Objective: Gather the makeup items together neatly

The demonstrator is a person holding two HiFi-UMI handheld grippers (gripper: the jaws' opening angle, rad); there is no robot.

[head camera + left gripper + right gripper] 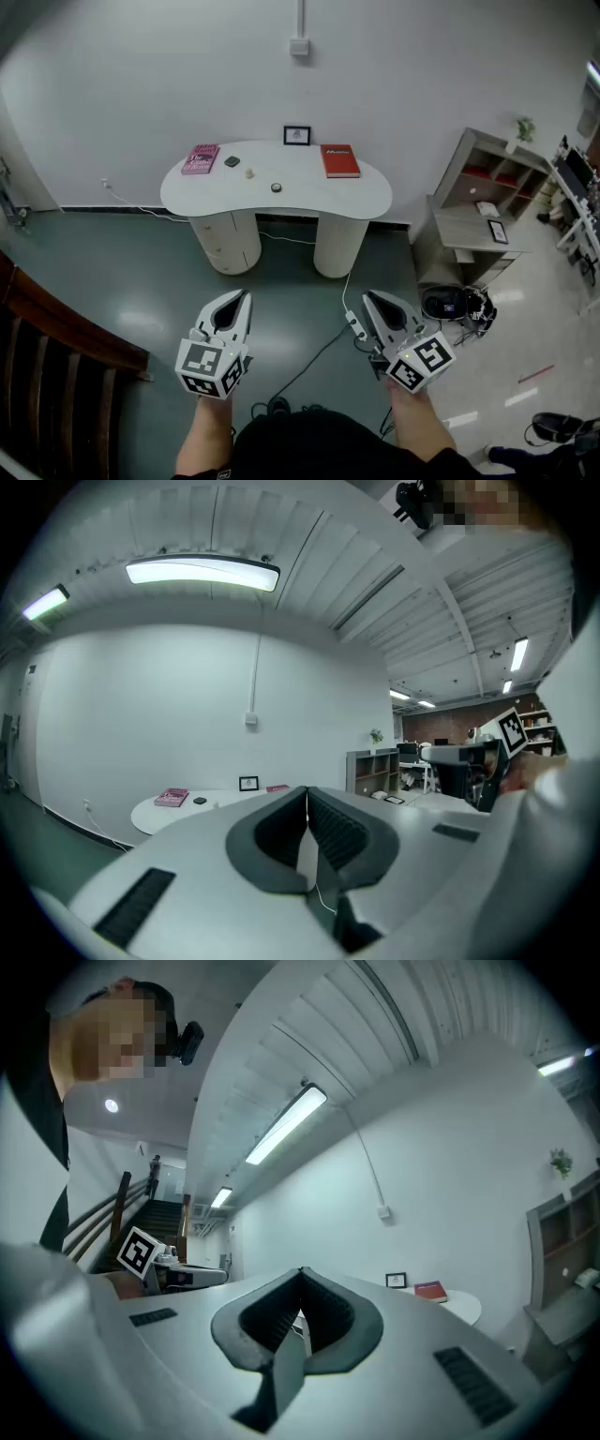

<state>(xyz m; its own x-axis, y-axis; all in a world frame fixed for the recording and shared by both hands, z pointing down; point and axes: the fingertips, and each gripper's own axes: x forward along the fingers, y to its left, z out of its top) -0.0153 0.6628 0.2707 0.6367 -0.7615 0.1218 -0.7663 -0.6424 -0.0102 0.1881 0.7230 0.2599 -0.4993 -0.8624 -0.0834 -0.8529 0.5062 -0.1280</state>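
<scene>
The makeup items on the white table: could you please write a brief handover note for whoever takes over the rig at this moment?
Left gripper: shut, empty, over the floor, well short of the table.
Right gripper: shut, empty, also short of the table.
Things: three small pieces lie apart on the tabletop, between the pink book and the red book: a dark item, a pale item and a round item. They are too small to identify from here.
Done: nothing gathered yet.
Left: step up to the table and bring the three together neatly.
</scene>
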